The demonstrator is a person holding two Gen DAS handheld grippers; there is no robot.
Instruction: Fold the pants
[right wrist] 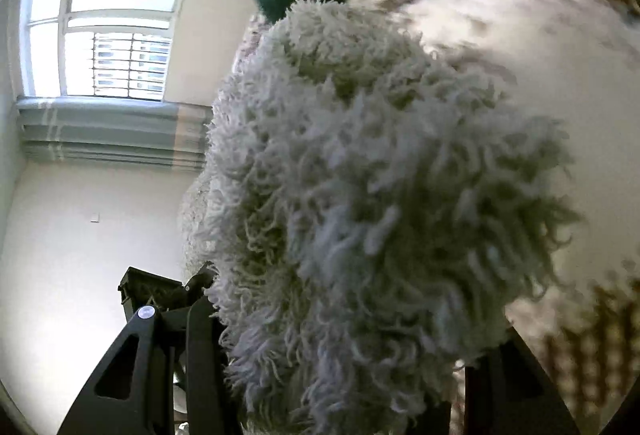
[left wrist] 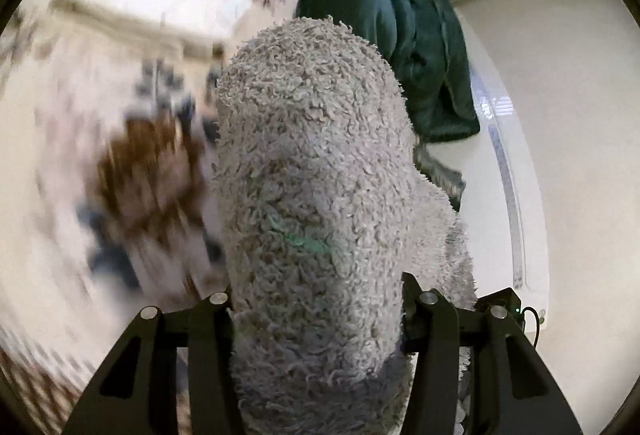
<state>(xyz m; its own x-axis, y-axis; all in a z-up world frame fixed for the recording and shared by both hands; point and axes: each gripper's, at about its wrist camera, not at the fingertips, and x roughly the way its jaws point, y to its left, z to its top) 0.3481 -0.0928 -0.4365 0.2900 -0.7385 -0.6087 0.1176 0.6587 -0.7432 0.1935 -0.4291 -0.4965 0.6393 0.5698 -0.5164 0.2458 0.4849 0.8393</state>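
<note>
Item: pants (left wrist: 316,163), pale grey-white fleece with a curly, looped pile; the outer side, seen past the bundle, is dark green (left wrist: 404,47). A faint green mark shows through the pile in the left wrist view.

Position, left: your left gripper (left wrist: 320,315) has a thick roll of the fleece running up between its two fingers (left wrist: 208,347). The fingers stand fairly wide and press the roll on both sides, so they are holding the pants. The fabric rises away from the camera and the green side hangs beyond it.

Position, right: your right gripper (right wrist: 340,355) is mostly buried under shaggy pile (right wrist: 360,195). One finger (right wrist: 200,347) shows at the left, touching the fleece; the other is largely covered. The cloth fills the gap, held between them.

Surroundings: a blurred patterned bedcover (left wrist: 132,163) with brown and blue motifs, a white wall (right wrist: 80,235), and a barred window (right wrist: 100,31) with folded blinds (right wrist: 116,135) beside it.
</note>
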